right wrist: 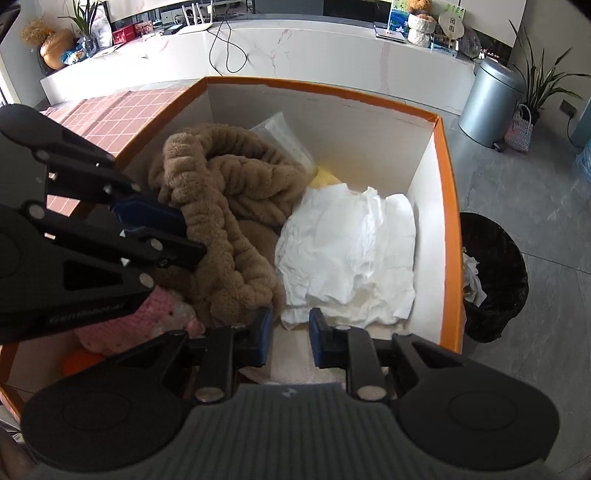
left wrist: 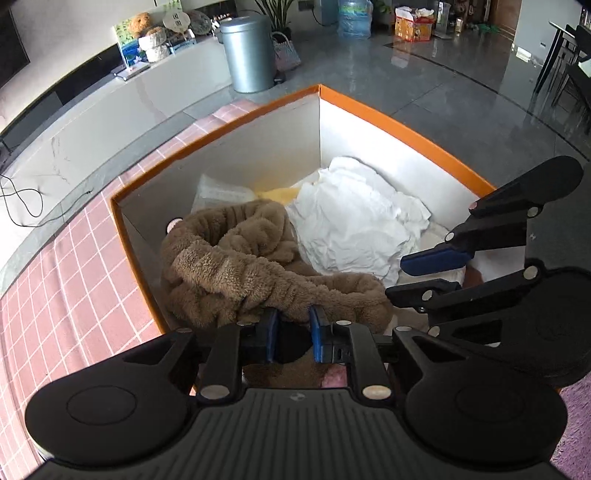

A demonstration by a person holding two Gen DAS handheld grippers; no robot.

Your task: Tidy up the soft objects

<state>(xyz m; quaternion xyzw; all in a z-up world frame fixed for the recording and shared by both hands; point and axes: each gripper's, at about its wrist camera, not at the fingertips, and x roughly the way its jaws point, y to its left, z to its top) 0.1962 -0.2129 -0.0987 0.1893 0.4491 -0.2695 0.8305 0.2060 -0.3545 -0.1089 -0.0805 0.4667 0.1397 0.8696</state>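
Left tool [left wrist: 293, 334] sits narrowed around a fold of the brown fleecy plush bundle [left wrist: 236, 266]; we cannot tell if it grips. Right tool [right wrist: 291, 338], narrowed and empty, hangs just short of the crumpled white cloth [right wrist: 347, 251], right of the bundle, inside the orange-rimmed box [right wrist: 448, 192].

The only lettering that can be made out is embossed on the black body of the left hand-held gripper [right wrist: 184, 236], low on its side in the right wrist view; it seems to read "GenRobot.ai", though the last letters are faint. The orange carton [left wrist: 413, 26] on the floor far back in the left wrist view carries printing too small to read, and the round white fan [left wrist: 177, 20] on the marble counter bears dark marks that cannot be read.
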